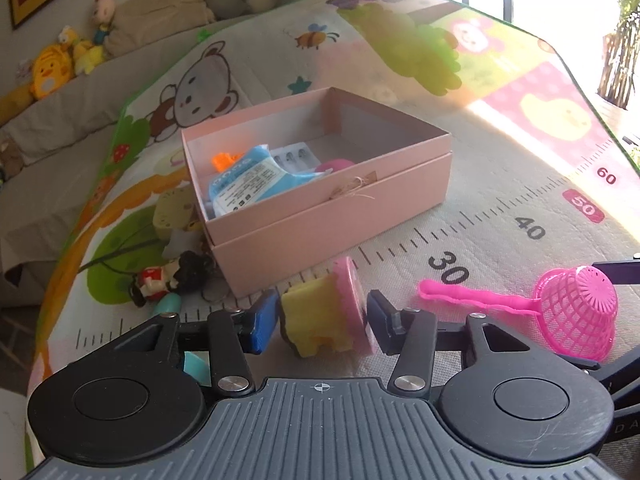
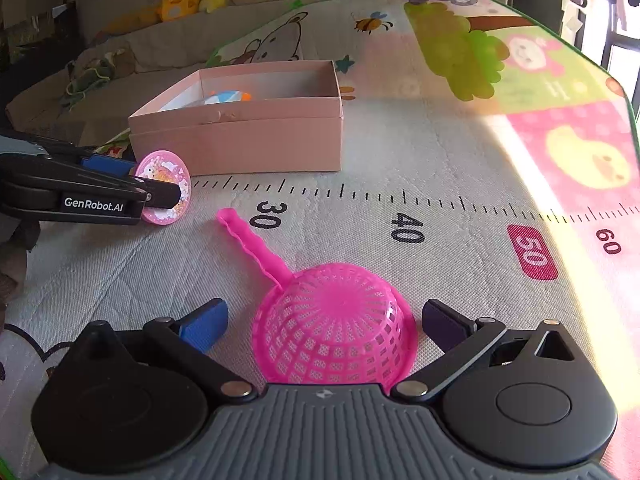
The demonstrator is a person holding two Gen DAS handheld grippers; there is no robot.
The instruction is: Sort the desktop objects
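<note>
My left gripper [image 1: 322,322] is shut on a small toy with a yellow body and a round pink top [image 1: 316,320], just in front of the open pink box [image 1: 328,208]. In the right wrist view the left gripper [image 2: 148,180] holds that toy [image 2: 166,168] by the box's [image 2: 240,140] near left corner. Inside the box lie a blue pouch with an orange cap [image 1: 256,180], a blister pack and something pink. A pink plastic strainer [image 2: 332,320] lies bowl-down on the mat. My right gripper [image 2: 324,324] stands open around its bowl, with the pads clear of it.
A patterned play mat [image 2: 400,184] with a printed ruler covers the surface. A small figurine [image 1: 160,280] and other bits lie left of the box. Plush toys [image 1: 52,68] and cushions sit on a sofa behind. Bright sun falls on the mat's right side.
</note>
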